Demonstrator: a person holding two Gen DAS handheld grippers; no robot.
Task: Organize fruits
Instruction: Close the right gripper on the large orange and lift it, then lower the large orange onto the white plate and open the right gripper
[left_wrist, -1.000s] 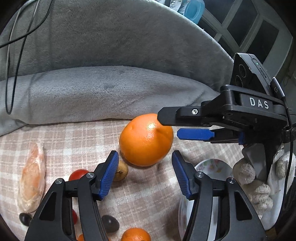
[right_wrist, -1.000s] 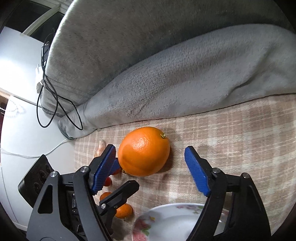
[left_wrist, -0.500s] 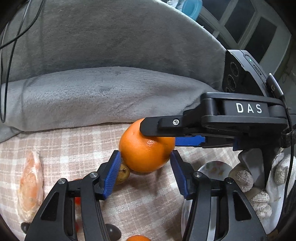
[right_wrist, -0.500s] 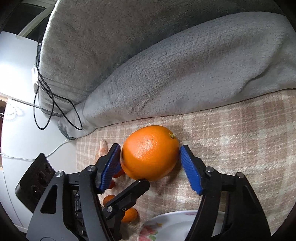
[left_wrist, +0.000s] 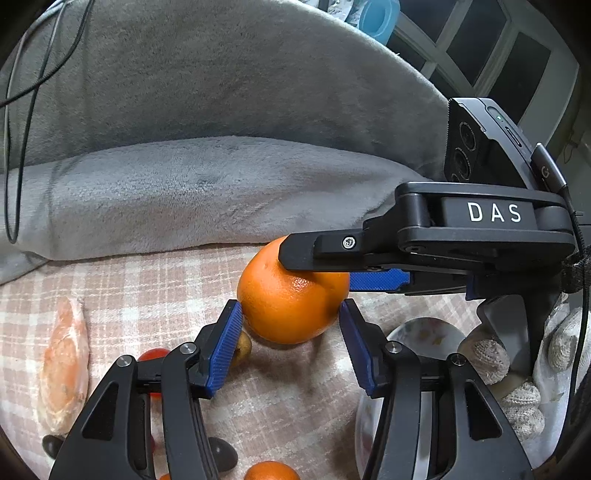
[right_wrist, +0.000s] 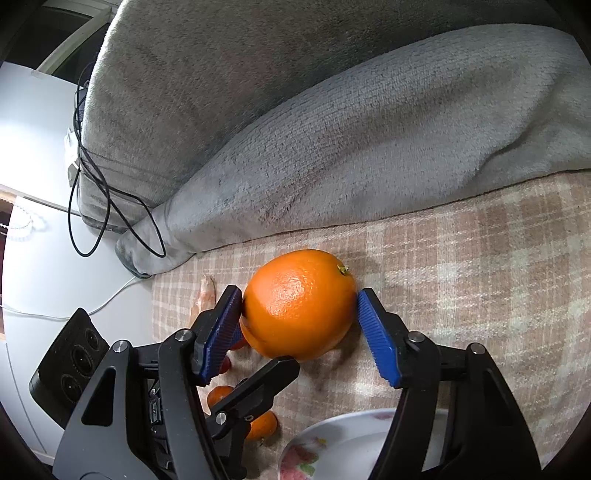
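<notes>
A large orange (left_wrist: 291, 299) (right_wrist: 299, 306) rests on the plaid cloth. Both grippers are closed around it. My left gripper (left_wrist: 290, 321) has its blue pads touching the orange's two sides. My right gripper (right_wrist: 300, 308) clamps it from the right; in the left wrist view its black finger (left_wrist: 317, 251) lies over the top of the orange. A white flowered plate (left_wrist: 424, 332) (right_wrist: 351, 443) lies just right of the fruit. Small tangerines (right_wrist: 262, 424), a red tomato (left_wrist: 153, 355) and a small brown fruit (left_wrist: 242, 347) lie near the left gripper.
A grey plush blanket (left_wrist: 221, 184) rises behind the cloth. An orange-pink wrapped item (left_wrist: 64, 365) lies at the left. Dark pebble-like pieces (left_wrist: 221, 456) sit near the bottom. Knitted shell shapes (left_wrist: 484, 360) lie right of the plate. Black cables (right_wrist: 92, 192) hang at the left.
Both grippers moved in on the large orange and closed: a second ago both were open with gaps, now their pads press its sides.
</notes>
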